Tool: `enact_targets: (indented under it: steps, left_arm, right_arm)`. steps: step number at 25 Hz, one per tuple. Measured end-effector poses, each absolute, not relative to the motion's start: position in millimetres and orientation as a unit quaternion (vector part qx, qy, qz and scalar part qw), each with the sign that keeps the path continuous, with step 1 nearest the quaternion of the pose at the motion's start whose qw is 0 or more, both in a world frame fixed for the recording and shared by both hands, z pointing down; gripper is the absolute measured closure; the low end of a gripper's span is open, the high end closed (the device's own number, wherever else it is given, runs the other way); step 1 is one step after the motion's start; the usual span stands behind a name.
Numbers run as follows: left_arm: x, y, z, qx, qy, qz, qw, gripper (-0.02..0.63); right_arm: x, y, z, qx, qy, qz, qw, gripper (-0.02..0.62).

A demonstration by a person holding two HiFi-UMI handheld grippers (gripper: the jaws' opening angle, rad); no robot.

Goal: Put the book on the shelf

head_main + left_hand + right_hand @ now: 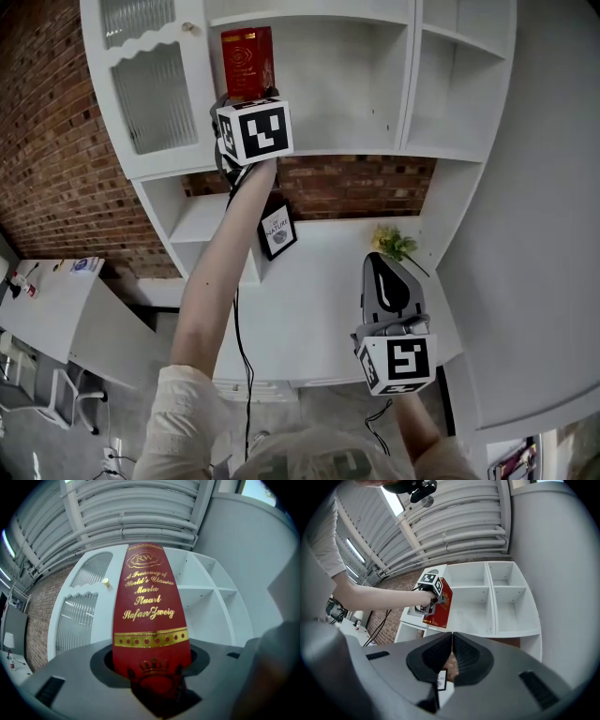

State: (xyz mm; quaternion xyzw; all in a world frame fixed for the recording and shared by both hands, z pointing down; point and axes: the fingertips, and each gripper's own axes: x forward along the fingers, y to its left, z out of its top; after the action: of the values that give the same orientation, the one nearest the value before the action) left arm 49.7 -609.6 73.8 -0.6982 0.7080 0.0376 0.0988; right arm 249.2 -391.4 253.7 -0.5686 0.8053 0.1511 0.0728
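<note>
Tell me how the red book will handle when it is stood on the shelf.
Probably stiff: the book stands straight above the left gripper with no sag. Likely tippy upright: tall, narrow, no other books on the shelf. Smooth cover may slip.

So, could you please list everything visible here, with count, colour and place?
book: one, red with gold lettering, in the left claw
shelf unit: one, white, against the brick wall
cabinet door: one, white with ribbed glass, shelf unit's left part
desk: one, white, below the shelves
framed picture: one, black frame, on the desk
flowers: one bunch, yellow, on the desk's right part
cable: one, black, hanging beside the left arm
left claw: one, grey, shut on the book
right claw: one, grey, shut and empty, above the desk
left arm: one, bare, raised toward the shelf unit
</note>
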Motion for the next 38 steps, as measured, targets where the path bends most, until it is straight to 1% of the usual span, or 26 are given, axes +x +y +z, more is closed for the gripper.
enact_targets:
  steps: [4, 10, 20, 26, 38]
  left_arm:
    - [41, -631, 85, -0.692, 0.716, 0.018, 0.087, 0.36]
    - [38, -662, 82, -0.693, 0.717, 0.027, 0.072, 0.36]
    - [37, -707, 83, -0.686, 0.724, 0.024, 0.068, 0.362]
    - [36, -735, 83, -0.686, 0.724, 0.026, 0.065, 0.362]
    - [26, -779, 83, -0.687, 0.724, 0.028, 0.056, 0.36]
  right_arm:
    - [247, -399, 262, -0.565, 0.81, 0.146, 0.061, 0.578]
    - [249, -414, 276, -0.566, 0.813, 0.132, 0.05, 0.578]
    - [257, -431, 284, -0.585, 0.799, 0.133, 0.039, 0.578]
    - [270, -440, 290, -0.6, 0.792, 0.107, 0.046, 0.578]
    - [280, -457, 304, -0.613, 0.785, 0.088, 0.035, 0.578]
